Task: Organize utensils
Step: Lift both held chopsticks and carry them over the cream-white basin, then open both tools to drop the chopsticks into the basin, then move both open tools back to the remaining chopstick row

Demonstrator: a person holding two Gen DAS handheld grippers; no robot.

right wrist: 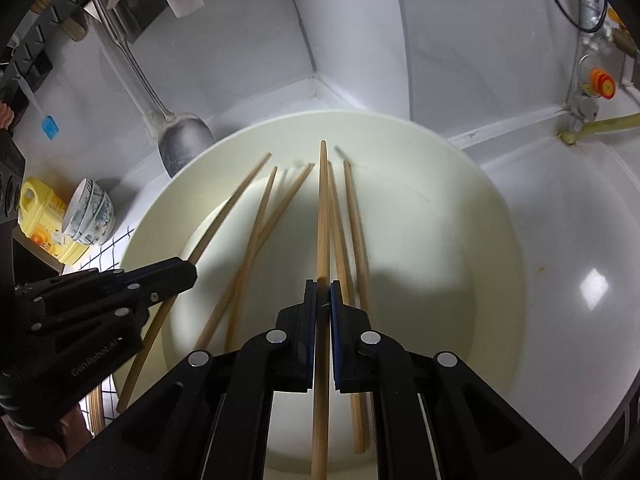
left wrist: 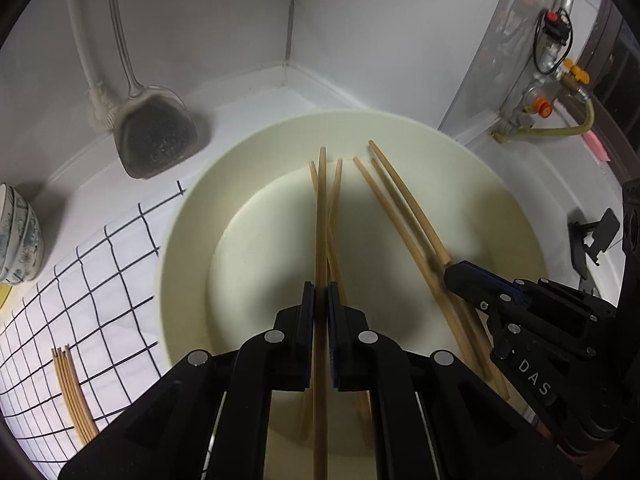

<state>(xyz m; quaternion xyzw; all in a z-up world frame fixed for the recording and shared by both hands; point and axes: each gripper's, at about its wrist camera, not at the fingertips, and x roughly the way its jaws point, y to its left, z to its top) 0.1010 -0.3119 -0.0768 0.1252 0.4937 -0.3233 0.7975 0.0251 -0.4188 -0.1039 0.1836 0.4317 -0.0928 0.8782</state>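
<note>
Left gripper (left wrist: 321,292): we see jaws pinched on one chopstick (left wrist: 321,240), over the basin's middle.
Right gripper (right wrist: 323,292): we see it clamped on a second chopstick (right wrist: 322,220), just right of the left one.
Basin (left wrist: 400,128): cream, round; loose chopsticks (left wrist: 334,208) lie inside.
Sorted sticks (left wrist: 72,392): we spot a bundle on the checked cloth (left wrist: 100,280), near left.
Far left: spatula (left wrist: 156,136), stacked bowls (left wrist: 18,236).
</note>
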